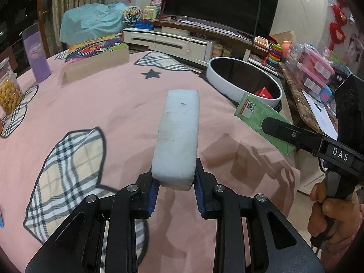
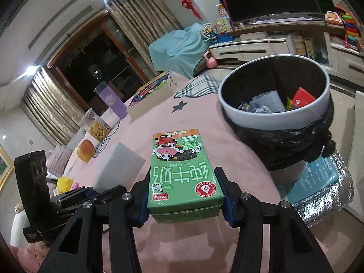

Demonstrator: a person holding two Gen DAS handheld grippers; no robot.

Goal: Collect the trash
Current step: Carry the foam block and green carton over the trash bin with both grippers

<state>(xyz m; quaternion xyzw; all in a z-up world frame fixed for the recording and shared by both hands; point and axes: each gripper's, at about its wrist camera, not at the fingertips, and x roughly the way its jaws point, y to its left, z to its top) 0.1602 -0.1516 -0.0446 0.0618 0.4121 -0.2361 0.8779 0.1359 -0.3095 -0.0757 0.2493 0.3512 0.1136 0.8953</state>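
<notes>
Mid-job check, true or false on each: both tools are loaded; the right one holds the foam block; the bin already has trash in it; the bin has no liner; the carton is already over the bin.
1. Both tools are loaded. True: the left tool grips the foam block and the right tool grips the milk carton.
2. The right tool holds the foam block. False: it holds the green carton; the block is in the left.
3. The bin already has trash in it. True: a red box and other scraps lie inside.
4. The bin has no liner. False: a black bag is folded over its outside.
5. The carton is over the bin. False: it is short of the rim, above the pink tablecloth.
</notes>
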